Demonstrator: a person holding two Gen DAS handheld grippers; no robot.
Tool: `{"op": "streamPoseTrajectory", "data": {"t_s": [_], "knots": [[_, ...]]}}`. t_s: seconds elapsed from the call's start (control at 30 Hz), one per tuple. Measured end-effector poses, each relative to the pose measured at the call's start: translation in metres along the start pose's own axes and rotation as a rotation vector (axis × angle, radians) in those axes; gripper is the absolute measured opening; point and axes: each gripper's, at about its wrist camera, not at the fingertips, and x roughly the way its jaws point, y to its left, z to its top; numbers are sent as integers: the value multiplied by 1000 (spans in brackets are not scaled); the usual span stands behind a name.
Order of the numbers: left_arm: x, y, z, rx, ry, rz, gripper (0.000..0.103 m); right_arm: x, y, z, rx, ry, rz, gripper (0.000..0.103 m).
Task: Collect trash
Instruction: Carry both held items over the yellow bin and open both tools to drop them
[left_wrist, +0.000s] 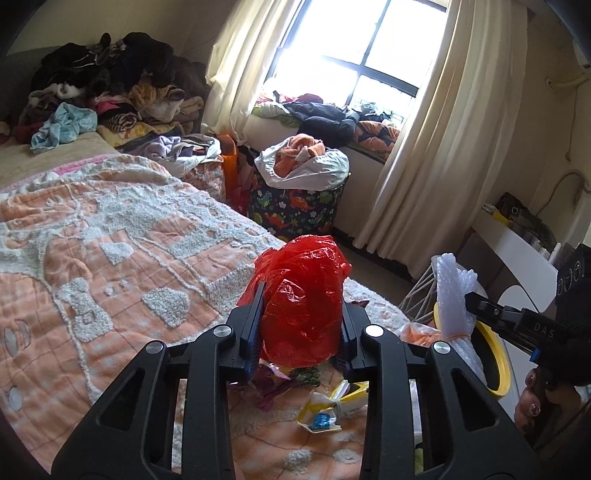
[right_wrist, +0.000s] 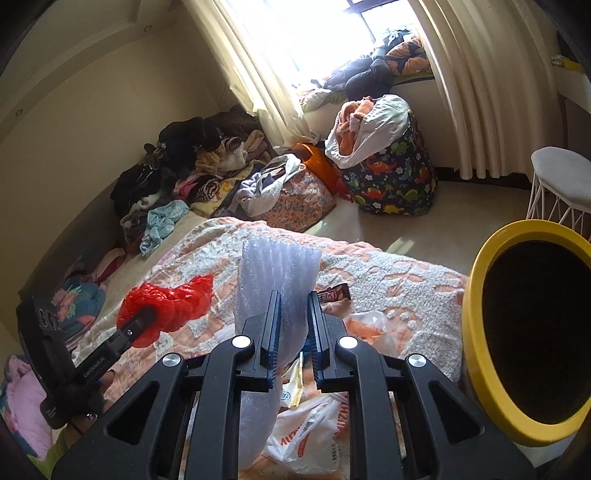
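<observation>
My left gripper (left_wrist: 301, 299) is shut on a crumpled red plastic bag (left_wrist: 304, 295) and holds it above the orange bedspread (left_wrist: 110, 240); the bag also shows in the right wrist view (right_wrist: 168, 304). My right gripper (right_wrist: 293, 314) is shut on a roll of white bubble wrap (right_wrist: 277, 269), which also shows in the left wrist view (left_wrist: 456, 295). A yellow-rimmed bin (right_wrist: 524, 332) stands at the right beside the bed. More trash lies on the bedspread: a white printed plastic bag (right_wrist: 306, 435), a clear bag (right_wrist: 369, 325), a brown snack wrapper (right_wrist: 332, 295) and crumpled wrappers (left_wrist: 328, 406).
A dinosaur-print laundry basket (left_wrist: 295, 199) full of clothes stands near the window. Piles of clothes (left_wrist: 110, 85) cover the far end of the bed and the window ledge. A white wire stool (right_wrist: 561, 184) stands on the floor at the right.
</observation>
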Motion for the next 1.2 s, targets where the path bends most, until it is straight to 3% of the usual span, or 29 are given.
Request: {"op": "streamPoseTrajectory", "data": {"t_s": [0.43, 1.2], "knots": [[3, -61, 0, 81, 11, -109, 25, -42, -52, 6, 65, -86, -81, 14], [22, -145, -26, 213, 83, -208, 25, -94, -139, 4, 198, -196, -223, 14]]}}
